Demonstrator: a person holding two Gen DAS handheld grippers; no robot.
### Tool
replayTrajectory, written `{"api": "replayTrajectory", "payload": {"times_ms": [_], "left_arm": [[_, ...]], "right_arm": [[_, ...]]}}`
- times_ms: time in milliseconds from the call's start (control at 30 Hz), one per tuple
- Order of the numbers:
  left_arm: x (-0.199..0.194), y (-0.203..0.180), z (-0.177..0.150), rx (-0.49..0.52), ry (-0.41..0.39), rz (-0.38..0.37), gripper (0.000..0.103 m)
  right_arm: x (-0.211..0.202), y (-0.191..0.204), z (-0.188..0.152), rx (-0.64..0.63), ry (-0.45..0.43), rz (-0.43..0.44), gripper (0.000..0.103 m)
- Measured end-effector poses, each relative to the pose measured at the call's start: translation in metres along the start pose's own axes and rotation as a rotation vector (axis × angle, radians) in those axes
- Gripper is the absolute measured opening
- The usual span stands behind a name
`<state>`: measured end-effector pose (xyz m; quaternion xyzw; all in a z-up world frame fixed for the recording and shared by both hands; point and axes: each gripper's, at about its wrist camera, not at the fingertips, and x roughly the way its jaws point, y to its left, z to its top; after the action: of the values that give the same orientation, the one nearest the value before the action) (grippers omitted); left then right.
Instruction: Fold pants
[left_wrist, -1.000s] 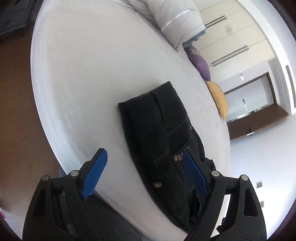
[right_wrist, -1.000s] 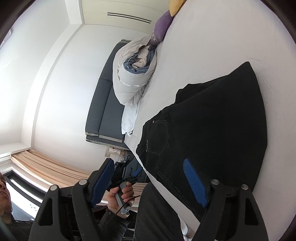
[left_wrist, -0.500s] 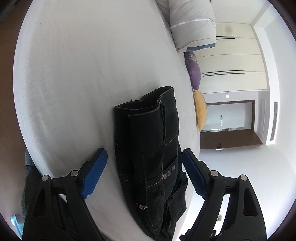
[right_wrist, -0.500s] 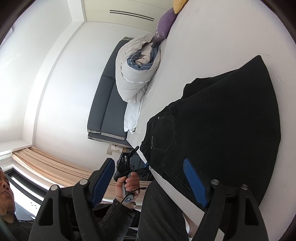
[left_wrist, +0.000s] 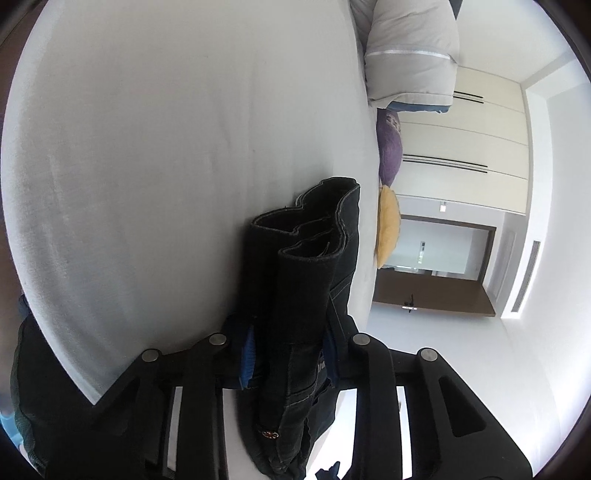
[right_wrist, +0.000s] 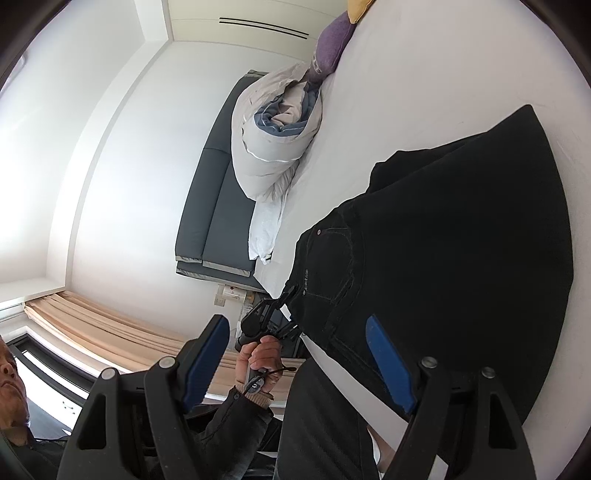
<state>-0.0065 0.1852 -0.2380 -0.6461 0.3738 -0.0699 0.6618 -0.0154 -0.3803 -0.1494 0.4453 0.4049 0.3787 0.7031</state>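
Here left gripper (left_wrist: 288, 354) pinches folded pants (left_wrist: 310, 280) lying lengthwise away; right gripper (right_wrist: 299, 365) fingers spread.

Bright, even daylight throughout, strongest off the white walls beside the bed (right_wrist: 424, 92), washed near to glare. Soft grey shading across the sheet in the left wrist view, darker toward the rim. Black pants (left_wrist: 306, 280) nearly detail-free in the right wrist view, stitching faint. Heavy fisheye bending: wardrobe (left_wrist: 461, 147) lines curved, black vignette at corners. Near gripper parts slightly soft; no motion blur.
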Motion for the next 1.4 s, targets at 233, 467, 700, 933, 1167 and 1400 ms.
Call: {"api": "replayTrajectory", "payload": {"times_ms": [233,467,700,933,1167,1400], "left_arm": [[-0.001,-0.015,-0.004,0.053,-0.039,0.056,0.014],[-0.008,-0.064,-0.023,0.221,-0.081,0.134,0.013],[0.023,-0.194,-0.127,0.749,-0.073,0.226,0.013],[0.096,-0.224,-0.317,1.353,0.082,0.315,0.013],[0.131,-0.162,-0.417,1.539,0.237,0.45,0.013],[0.126,-0.151,-0.454,1.772,0.124,0.546,0.013]], "right_arm": [[0.041,-0.003,0.024,0.002,0.044,-0.042,0.079],[0.084,-0.052,0.041,0.114,0.12,-0.219,0.065],[0.08,-0.052,0.036,0.069,0.08,-0.206,0.064],[0.028,-0.031,0.049,0.15,0.011,-0.09,0.09],[-0.02,-0.031,0.046,0.143,0.008,-0.063,0.098],[-0.019,-0.05,0.034,0.225,0.033,-0.114,0.099]]}}
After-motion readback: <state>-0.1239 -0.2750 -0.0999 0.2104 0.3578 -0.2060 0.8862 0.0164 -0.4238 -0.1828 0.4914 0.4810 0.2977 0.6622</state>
